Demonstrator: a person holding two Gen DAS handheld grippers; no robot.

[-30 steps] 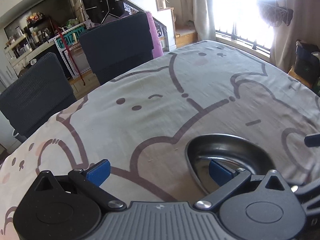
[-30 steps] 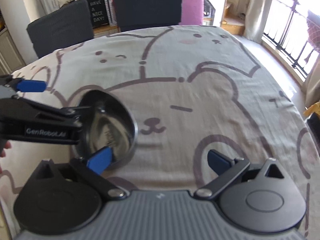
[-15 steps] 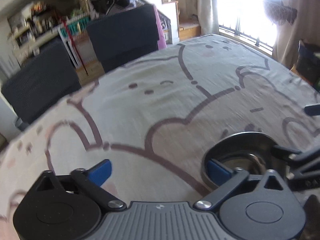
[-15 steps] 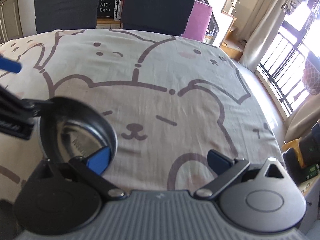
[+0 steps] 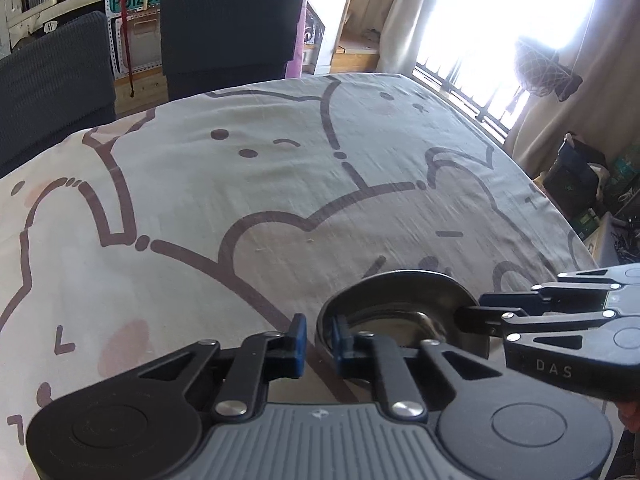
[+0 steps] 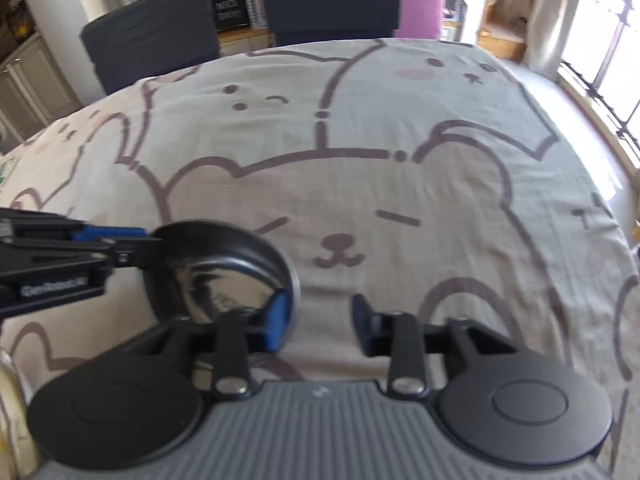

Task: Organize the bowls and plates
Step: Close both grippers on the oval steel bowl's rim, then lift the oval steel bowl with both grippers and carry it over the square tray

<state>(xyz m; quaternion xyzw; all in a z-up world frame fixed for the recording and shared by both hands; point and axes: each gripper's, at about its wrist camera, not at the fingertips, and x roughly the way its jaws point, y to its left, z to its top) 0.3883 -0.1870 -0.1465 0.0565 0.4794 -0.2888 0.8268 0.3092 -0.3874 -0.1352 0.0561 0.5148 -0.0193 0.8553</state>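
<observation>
A shiny steel bowl (image 5: 404, 300) sits low on the bear-print tablecloth (image 5: 280, 184). My left gripper (image 5: 318, 338) has its blue pads close on either side of the bowl's left rim. In the right wrist view the bowl (image 6: 224, 264) is at the lower left. My right gripper (image 6: 320, 316) is half closed, with its left pad inside the bowl's right rim and its right pad outside over the cloth. Each gripper shows in the other's view, the right one (image 5: 560, 320) and the left one (image 6: 60, 256).
Two dark chairs (image 5: 232, 32) and a pink one (image 6: 420, 0) stand at the table's far edge. A bright window with railing (image 5: 500, 80) is on the right, with bags on the floor (image 5: 580, 176). Shelves line the back left wall.
Both grippers have narrowed from wide open. The left pads have come together at the bowl's rim. The right gripper's gap has shrunk by about half around the opposite rim.
</observation>
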